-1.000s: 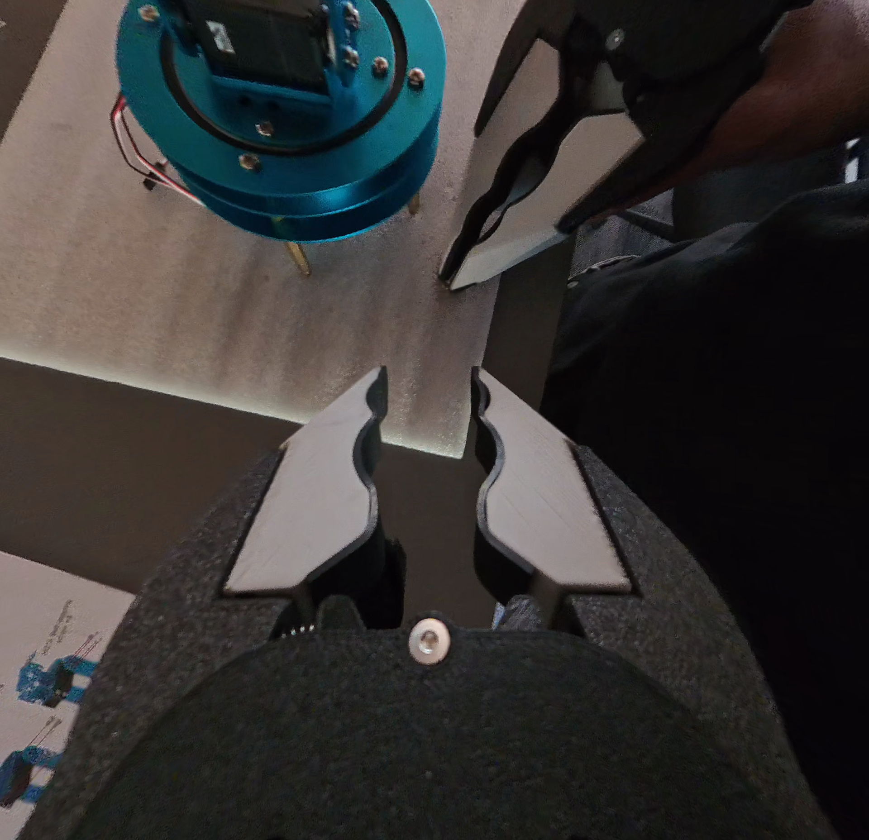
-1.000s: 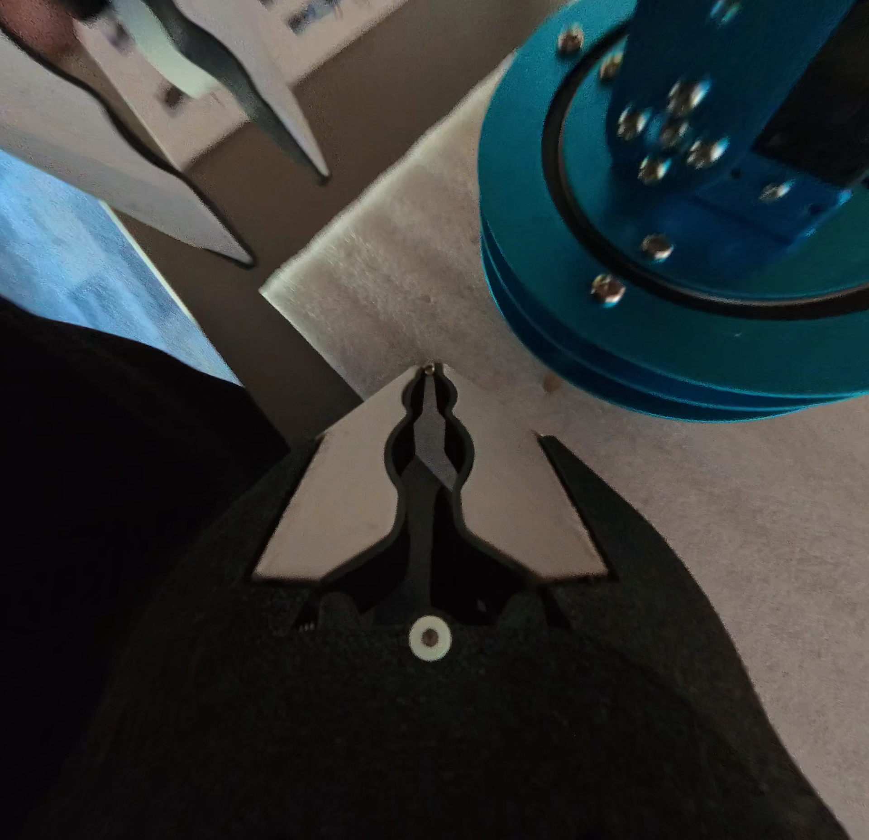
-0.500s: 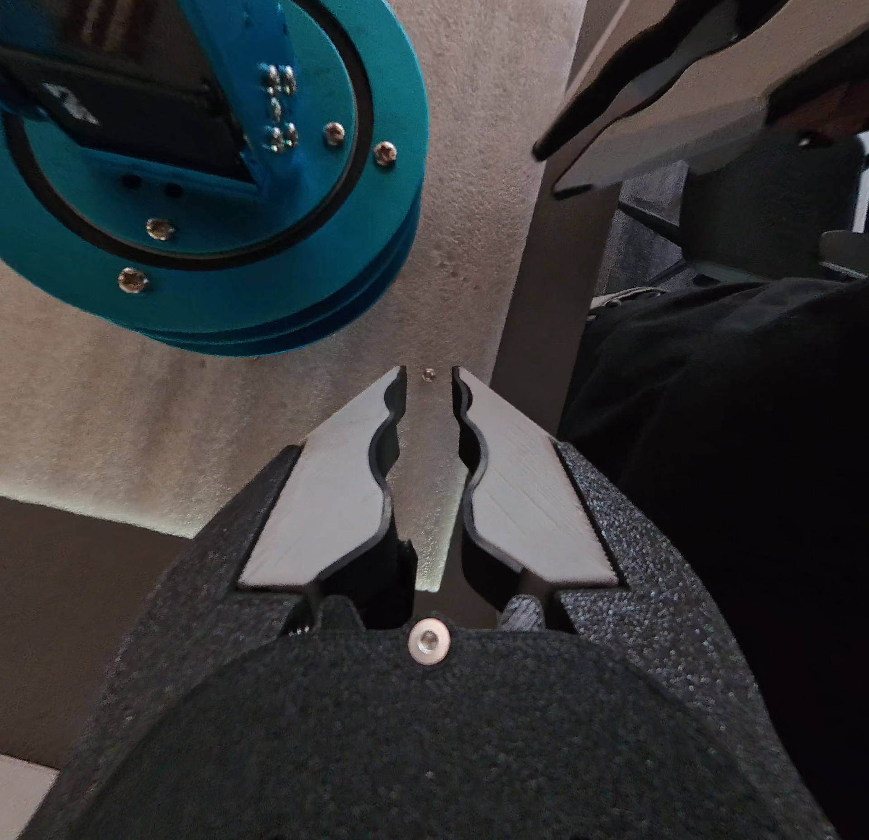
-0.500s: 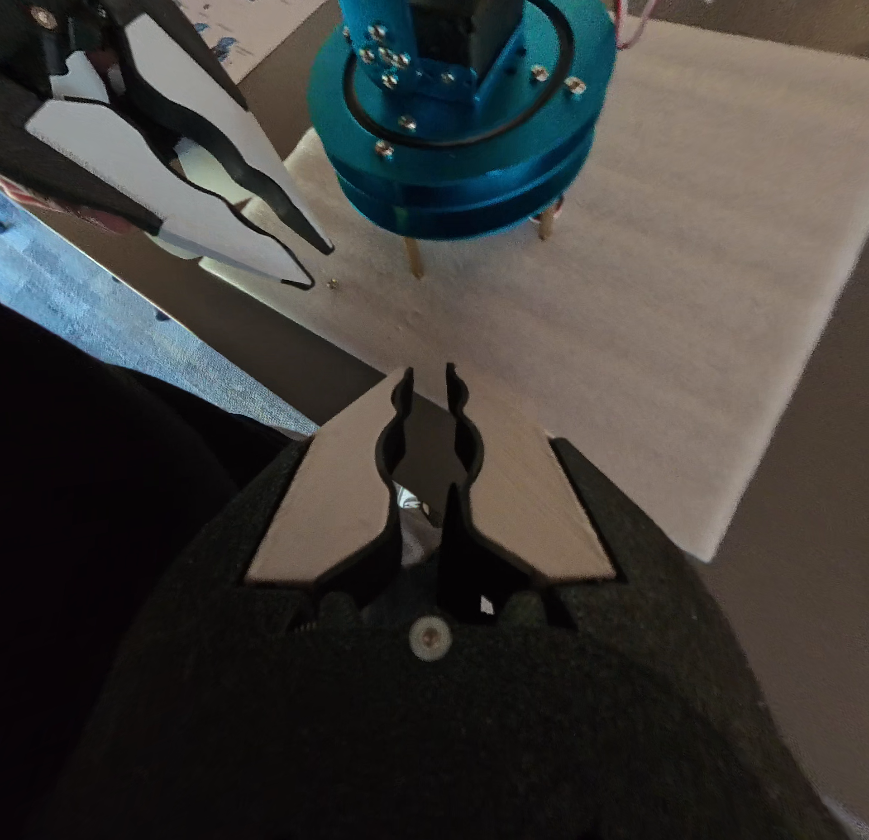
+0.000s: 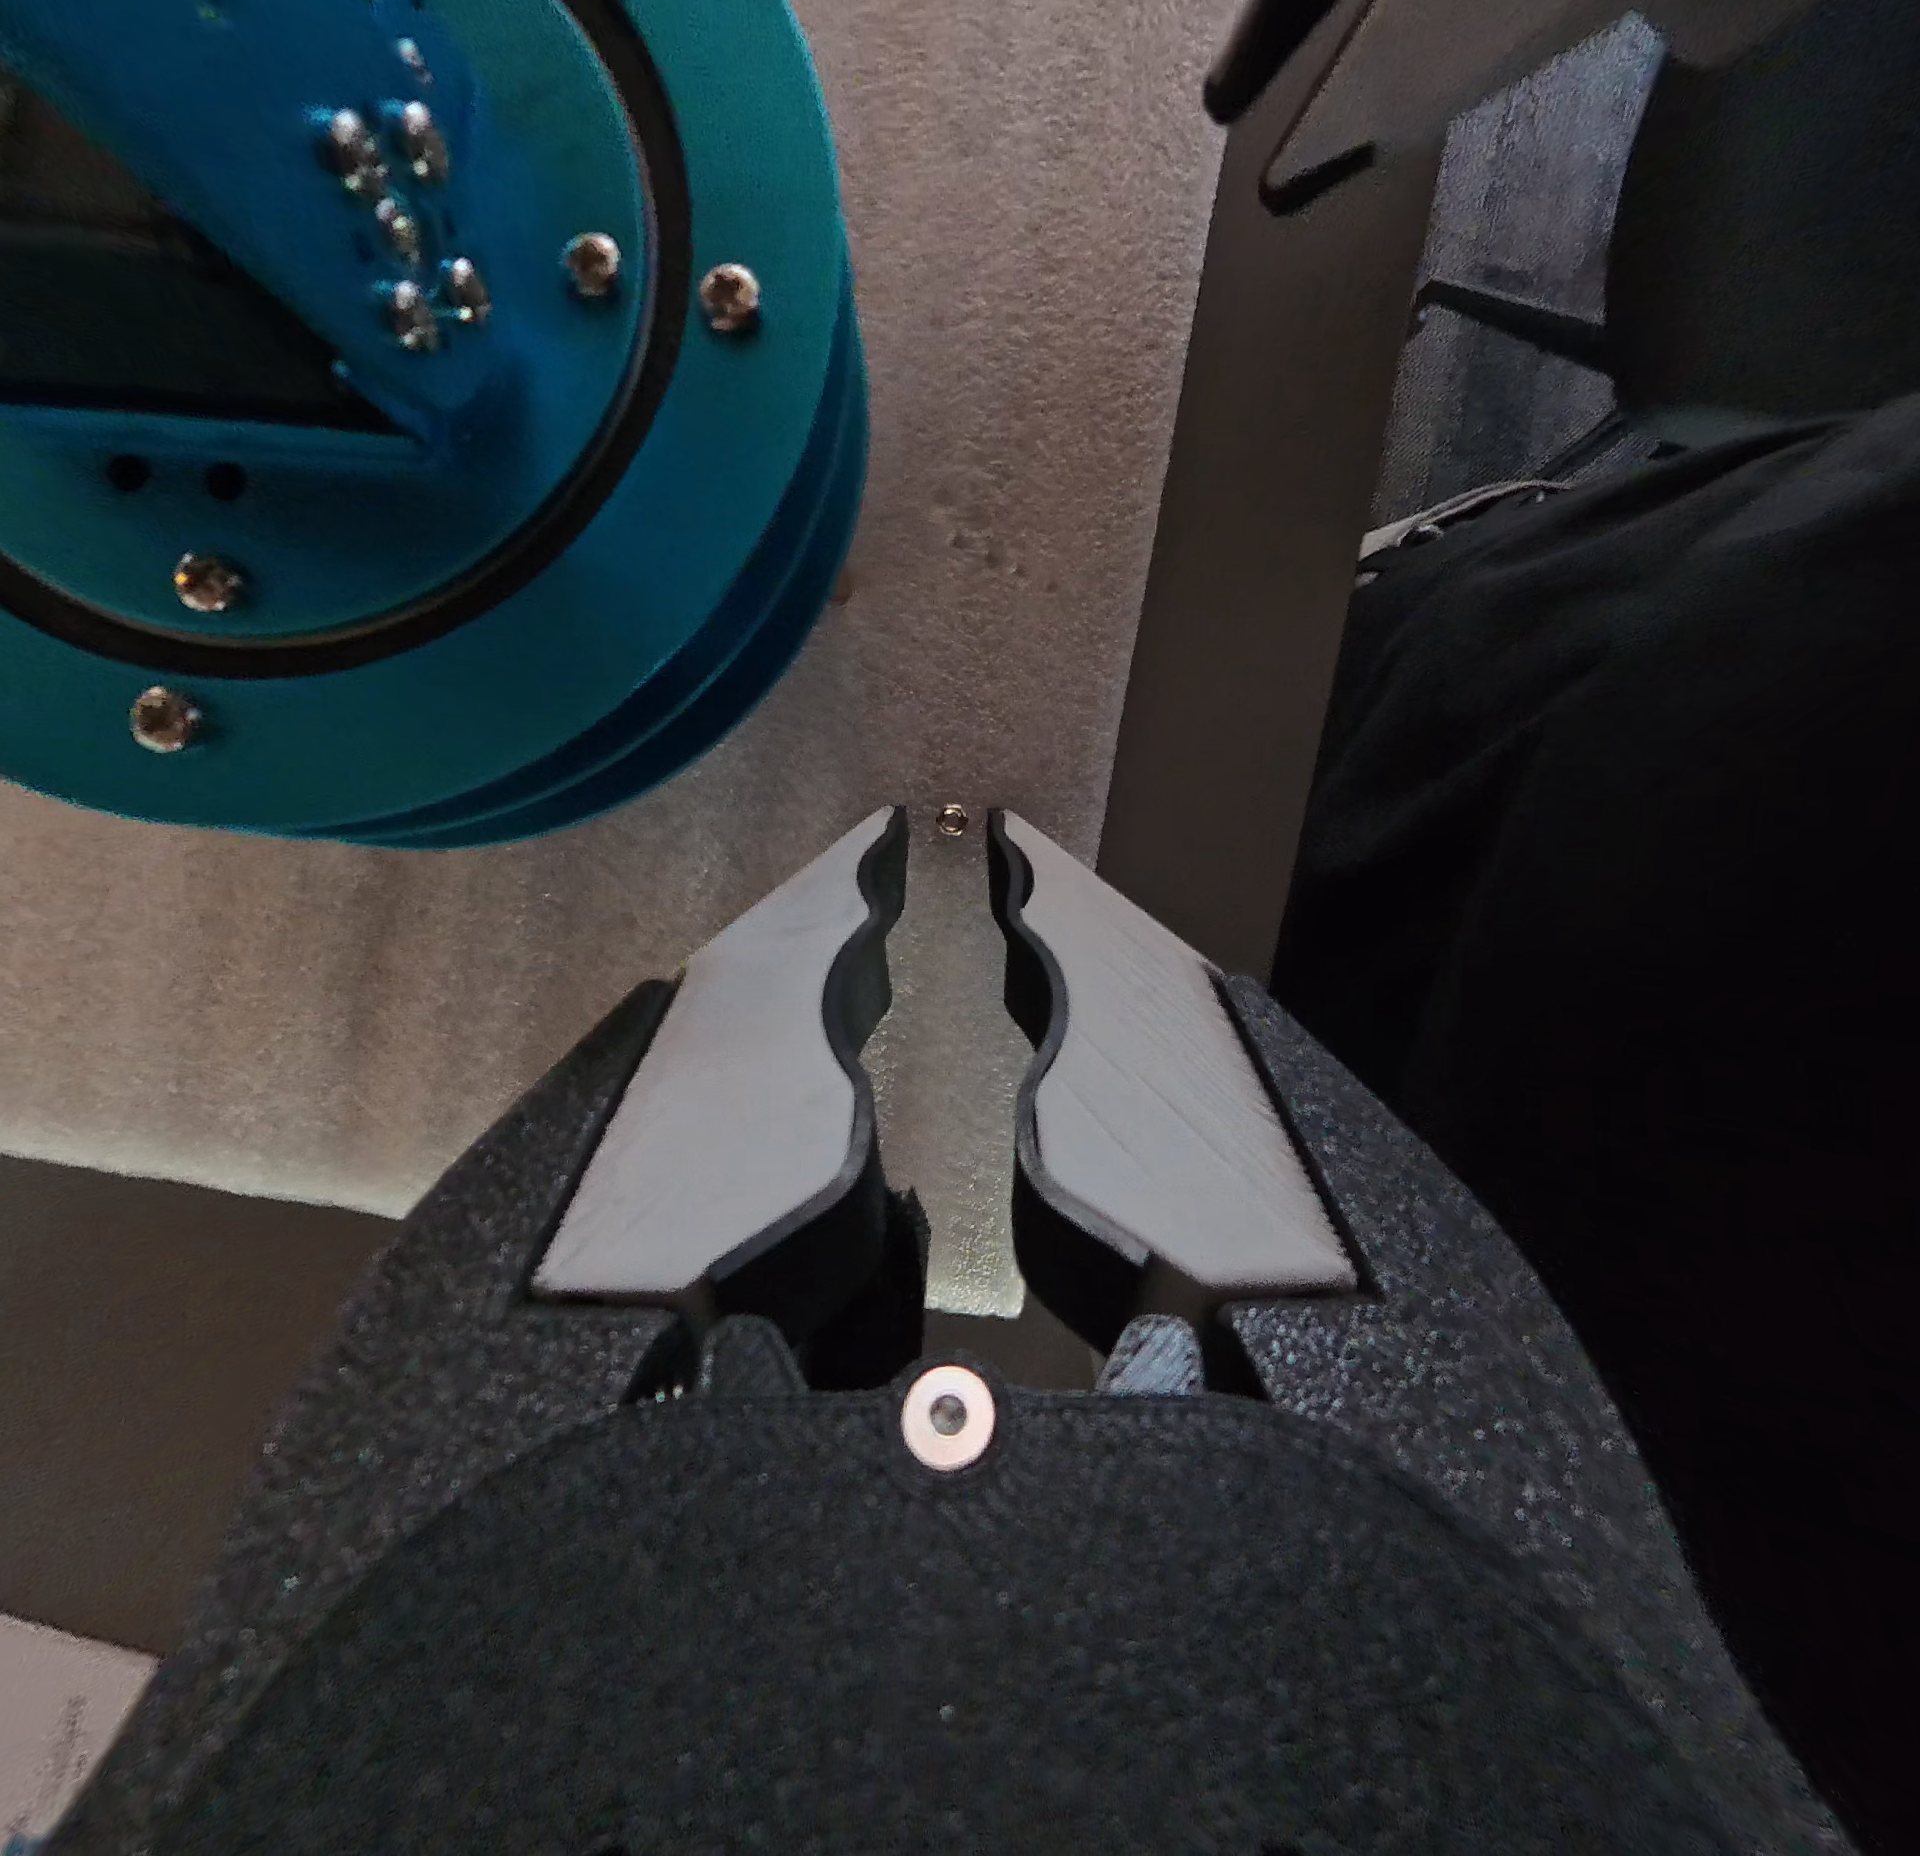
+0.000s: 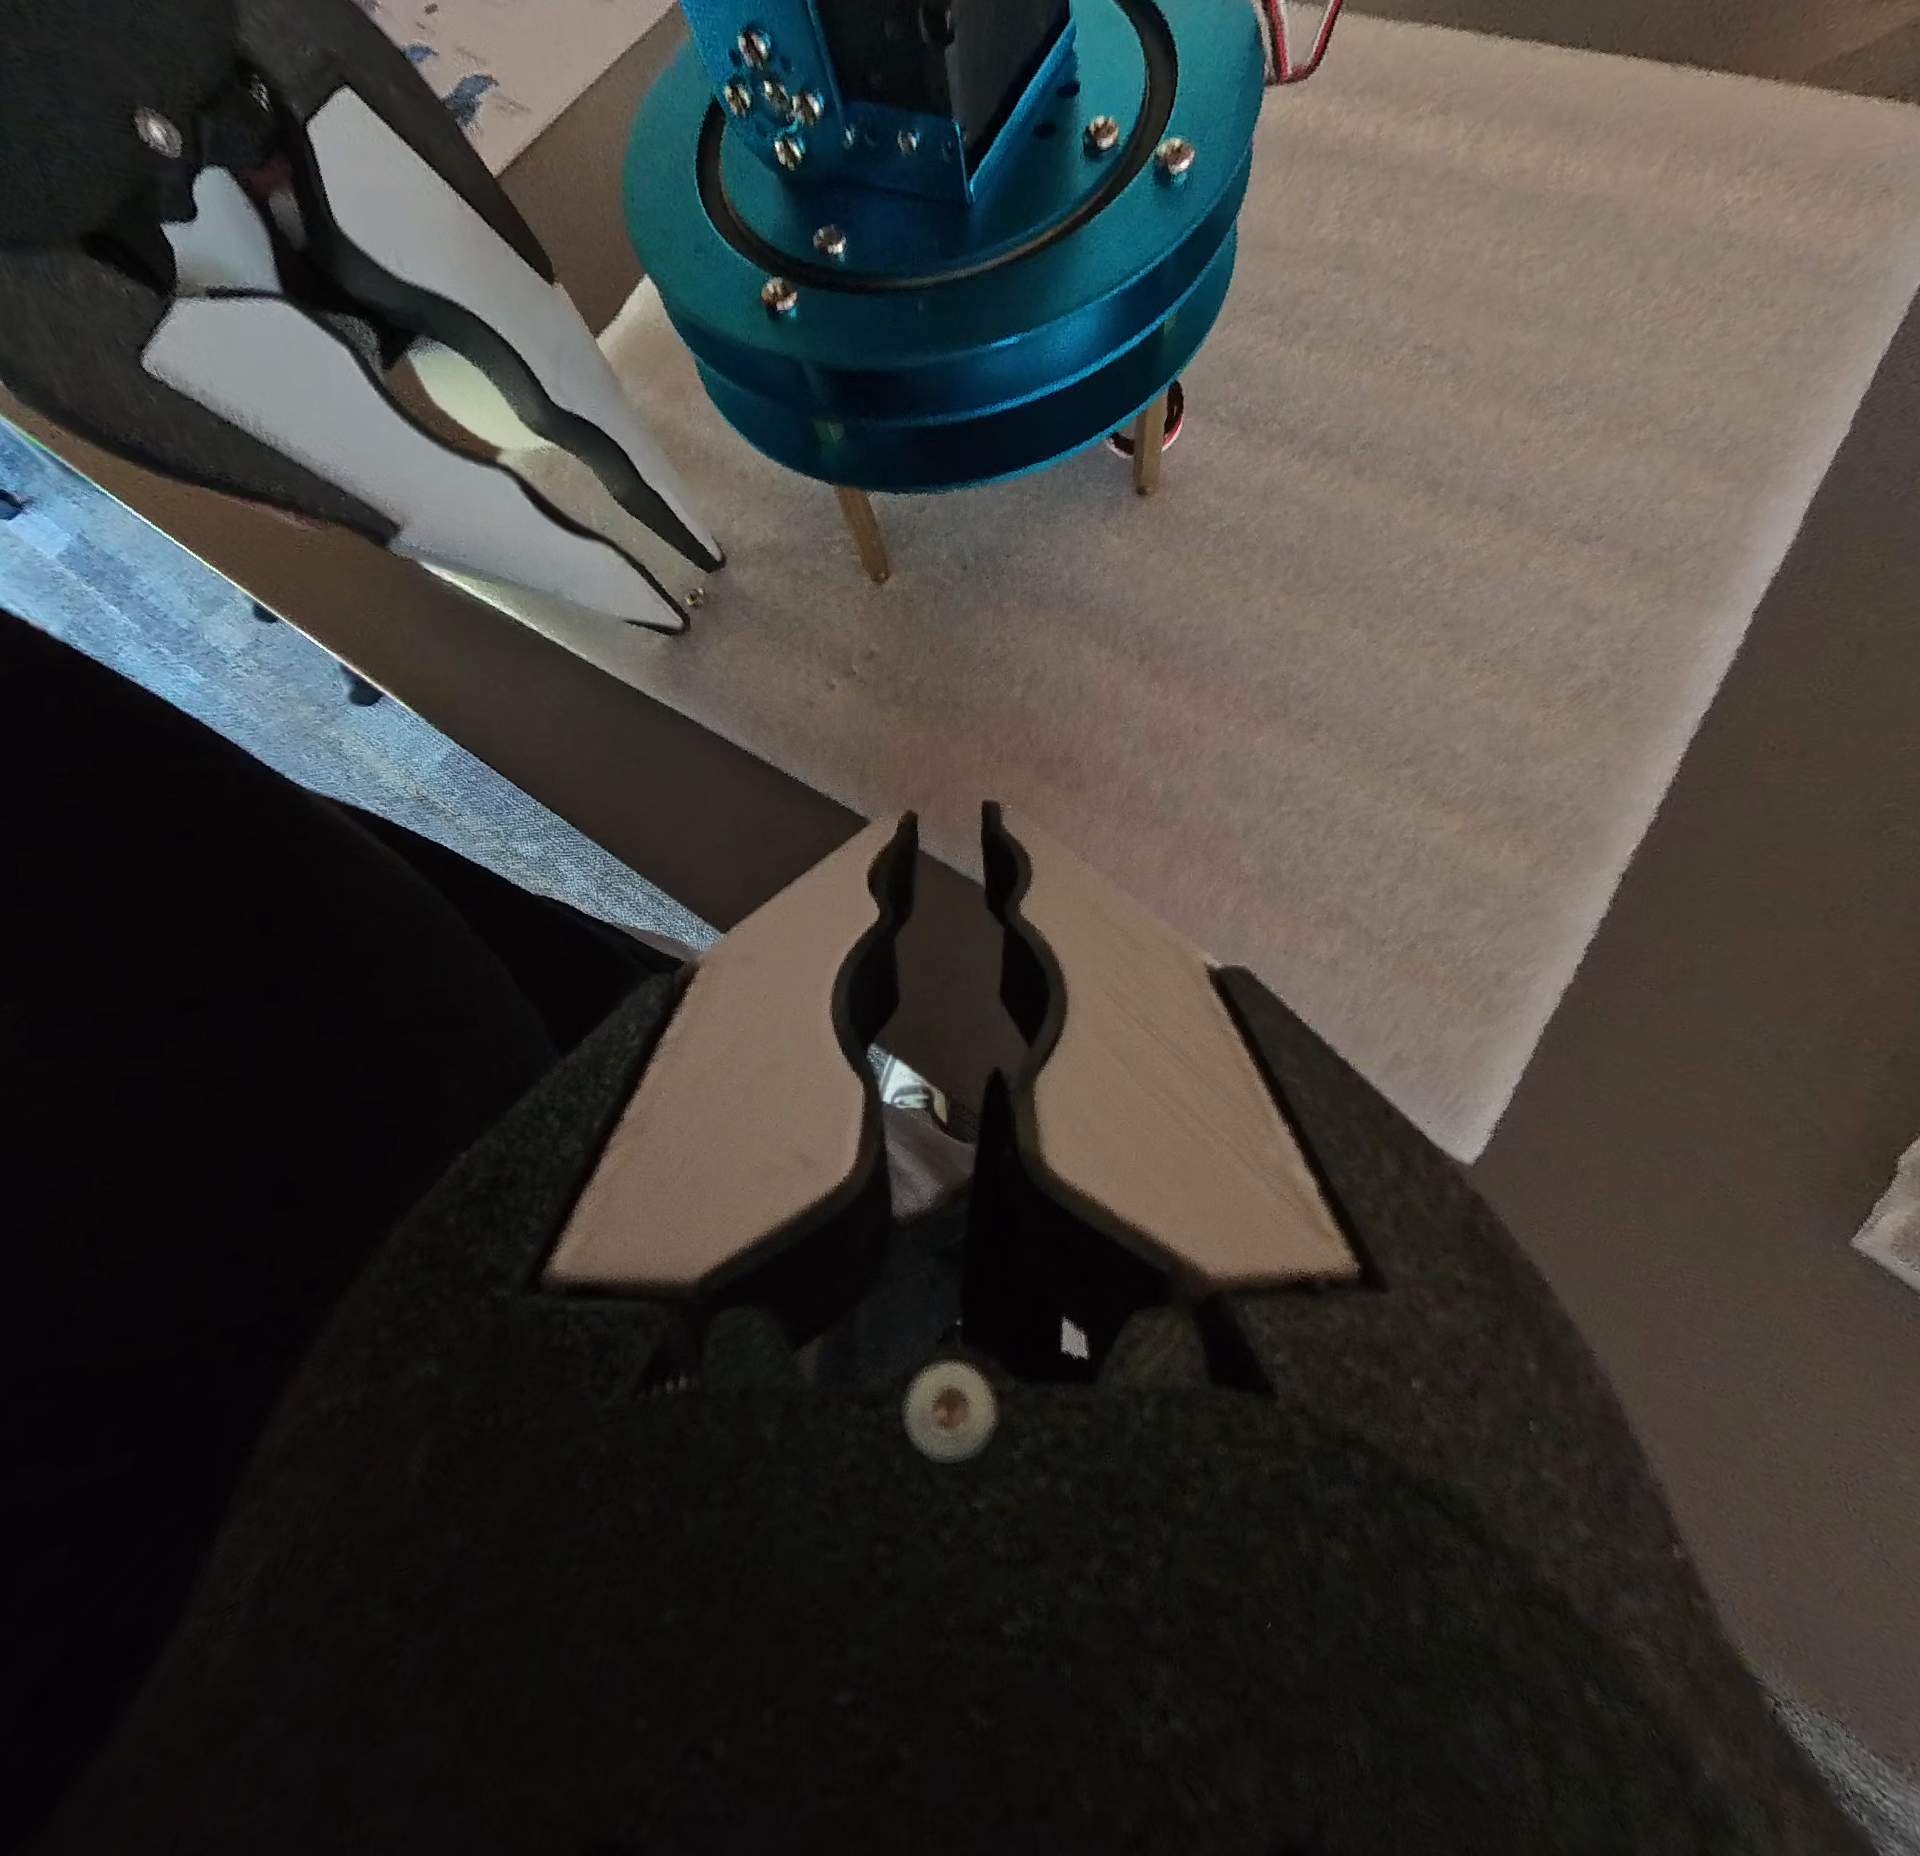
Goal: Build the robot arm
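Observation:
A tiny metal nut (image 5: 950, 820) lies on a pale foam pad (image 5: 1039, 352) near its corner. My left gripper (image 5: 945, 819) is open by a narrow gap, its tips on either side of the nut without pressing it. It also shows in the right wrist view (image 6: 698, 591), tips down at the nut (image 6: 694, 595). A blue round metal base (image 5: 468, 559) on brass standoffs (image 6: 862, 539) stands on the pad just left of the nut. My right gripper (image 6: 948, 817) is slightly open and empty, held back above the pad's near edge; it shows in the left wrist view (image 5: 1247, 154).
The foam pad (image 6: 1351, 663) lies on a brown table (image 6: 1714, 871). Red, white and black wires (image 6: 1309, 19) trail behind the blue base (image 6: 935, 248). A printed sheet (image 6: 499, 40) lies at the far left. A person's dark clothing (image 5: 1610, 975) fills the right side. About 11 cm separates my left fingertips from my right.
My right gripper, shut on the nut a second ago, opened, left it on the pad and pulled back. My left gripper moved in over the nut and narrowed its gap.

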{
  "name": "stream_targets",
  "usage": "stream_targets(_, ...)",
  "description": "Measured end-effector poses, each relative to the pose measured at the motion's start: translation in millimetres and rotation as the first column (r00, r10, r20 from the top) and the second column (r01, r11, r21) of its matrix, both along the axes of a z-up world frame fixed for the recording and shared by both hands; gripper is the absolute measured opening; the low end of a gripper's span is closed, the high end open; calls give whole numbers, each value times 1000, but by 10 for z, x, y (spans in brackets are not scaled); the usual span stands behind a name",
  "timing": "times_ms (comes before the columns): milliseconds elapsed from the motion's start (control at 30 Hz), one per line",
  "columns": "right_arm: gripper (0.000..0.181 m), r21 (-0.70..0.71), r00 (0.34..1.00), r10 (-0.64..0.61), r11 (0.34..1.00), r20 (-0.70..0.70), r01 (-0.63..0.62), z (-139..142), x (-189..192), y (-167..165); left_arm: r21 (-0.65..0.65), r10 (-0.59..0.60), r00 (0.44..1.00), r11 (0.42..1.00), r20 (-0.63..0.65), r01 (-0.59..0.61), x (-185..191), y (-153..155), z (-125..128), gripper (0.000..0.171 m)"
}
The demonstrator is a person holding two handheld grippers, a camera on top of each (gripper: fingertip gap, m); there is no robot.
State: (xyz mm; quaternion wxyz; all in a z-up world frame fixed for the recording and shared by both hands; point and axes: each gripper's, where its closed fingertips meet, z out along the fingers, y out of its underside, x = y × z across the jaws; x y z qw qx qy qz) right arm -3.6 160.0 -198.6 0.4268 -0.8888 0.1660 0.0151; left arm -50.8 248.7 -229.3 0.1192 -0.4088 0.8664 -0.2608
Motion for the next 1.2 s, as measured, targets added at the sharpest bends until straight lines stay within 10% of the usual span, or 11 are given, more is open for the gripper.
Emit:
stream_targets(367, 11, 53, 1000, 12, 998, 29, -13, 253, 117, 56, 20, -52, 999, 998, -1, 52, -11, -34, -2, 6)
stream_targets(667, 45, 351, 971, -166, 931, 171, 97, 1331, 598, 138, -32, -9, 999, 999, 39, 10, -32, 52, 105, 5)
stream_targets(1033, 52, 500, 925, -276, 858, 262, 115, 2328, 718, 516, -290, 233, 931, 945, 282, -148, 195, 646, 871, 5)
stream_targets(1200, 47, 405, 878, -326, 898, 350, 172, 2249, 858, 663, -349, 258, 891, 929, 373, -123, 331, 847, 1118, 5)
